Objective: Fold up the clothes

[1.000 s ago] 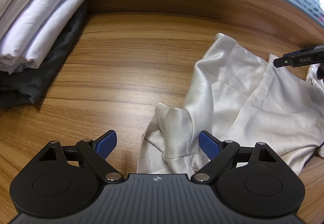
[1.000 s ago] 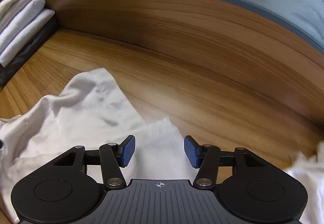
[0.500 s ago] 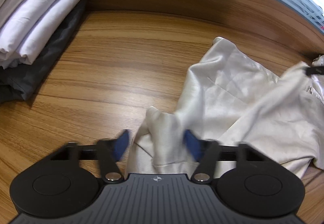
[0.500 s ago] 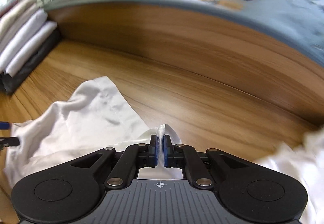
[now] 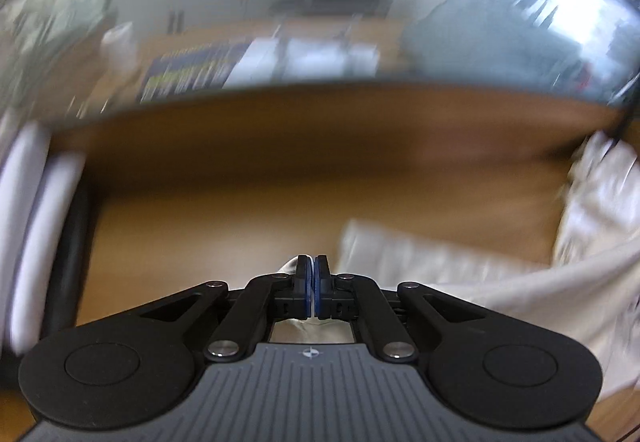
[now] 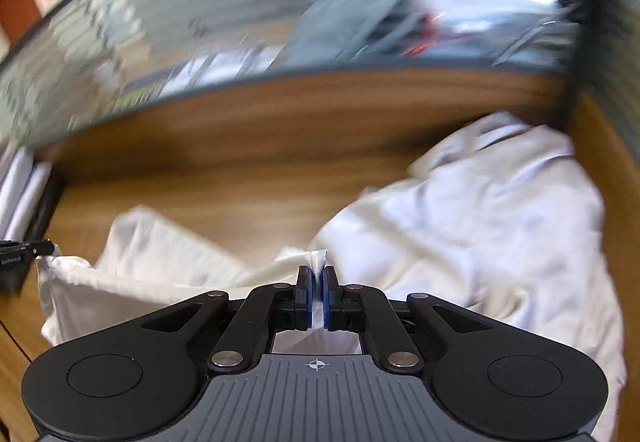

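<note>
Item: cream garment (image 6: 152,274), one piece, unfolded, held off a wooden table (image 6: 248,194) at two points.

Right gripper (image 6: 316,292): jaws closed on a pinched tuft of the garment's edge; white cloth shows between the blue pads (image 6: 306,298) and pokes out above them.

Left gripper (image 5: 311,292): jaws closed, a thin sliver of pale cloth between the pads, more cloth showing beneath the linkage. Its dark tip (image 6: 24,248) also appears in the right wrist view, at the garment's left corner.

Position: the garment sags between the two grips, its lower part trailing on the table; just right of the garment lies a white heap of clothes (image 6: 480,226), well left of it a folded stack (image 5: 36,226) (white pieces over something dark).

Risks, as judgement:
- Both grips take only a narrow bite of smooth-looking fabric; a sharp pull could slip an edge free and drop the span.
- The heap sits close; the trailing cloth could snag or drag it along.
- Both views are smeared by motion, so whether the held edge is level cannot be told; uneven corners would give a crooked fold.

Surface: wood-grain top with a raised wooden back edge beyond the garment.

Room: past that edge, glass partitioning and blurred office furnishings.
</note>
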The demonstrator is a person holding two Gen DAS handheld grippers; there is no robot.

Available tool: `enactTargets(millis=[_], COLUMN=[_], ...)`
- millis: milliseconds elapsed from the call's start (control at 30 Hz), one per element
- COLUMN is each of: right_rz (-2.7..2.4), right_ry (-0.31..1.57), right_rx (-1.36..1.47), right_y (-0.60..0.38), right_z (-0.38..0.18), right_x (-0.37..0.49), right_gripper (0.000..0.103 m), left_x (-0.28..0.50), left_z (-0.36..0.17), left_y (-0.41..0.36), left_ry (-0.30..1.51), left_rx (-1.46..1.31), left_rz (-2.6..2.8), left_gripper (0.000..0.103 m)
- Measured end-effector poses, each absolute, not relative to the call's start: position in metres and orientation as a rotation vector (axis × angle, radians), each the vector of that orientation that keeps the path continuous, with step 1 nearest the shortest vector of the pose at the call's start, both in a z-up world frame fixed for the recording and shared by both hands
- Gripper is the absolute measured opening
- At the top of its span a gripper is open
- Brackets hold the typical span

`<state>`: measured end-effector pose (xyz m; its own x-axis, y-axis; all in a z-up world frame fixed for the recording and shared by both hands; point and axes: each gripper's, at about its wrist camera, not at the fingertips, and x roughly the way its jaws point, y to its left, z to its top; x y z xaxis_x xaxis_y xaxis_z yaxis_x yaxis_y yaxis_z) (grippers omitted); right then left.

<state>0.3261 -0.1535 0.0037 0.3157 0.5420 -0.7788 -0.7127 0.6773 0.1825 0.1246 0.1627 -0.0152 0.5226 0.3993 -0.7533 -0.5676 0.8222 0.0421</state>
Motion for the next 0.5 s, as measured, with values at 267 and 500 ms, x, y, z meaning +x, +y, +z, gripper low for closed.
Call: enactTargets(millis=[267, 500], right_rz=[0.683, 0.693], right_ry=[0.657, 0.619], right_rx=[-0.025, 0.025], right_y=[-0.219, -0.248], right_z=[0.114, 0.145], right_x=[0.356, 0.298], right_gripper=[0.007, 0.007], left_x=[0.233, 0.217], left_z=[0.112, 0.158], left_y=[0.139, 0.138], left_ry=[0.544, 0.423], left_rx=[-0.07, -0.051], left_rz=[0.441, 0.411], left_gripper=[0.0, 0.0])
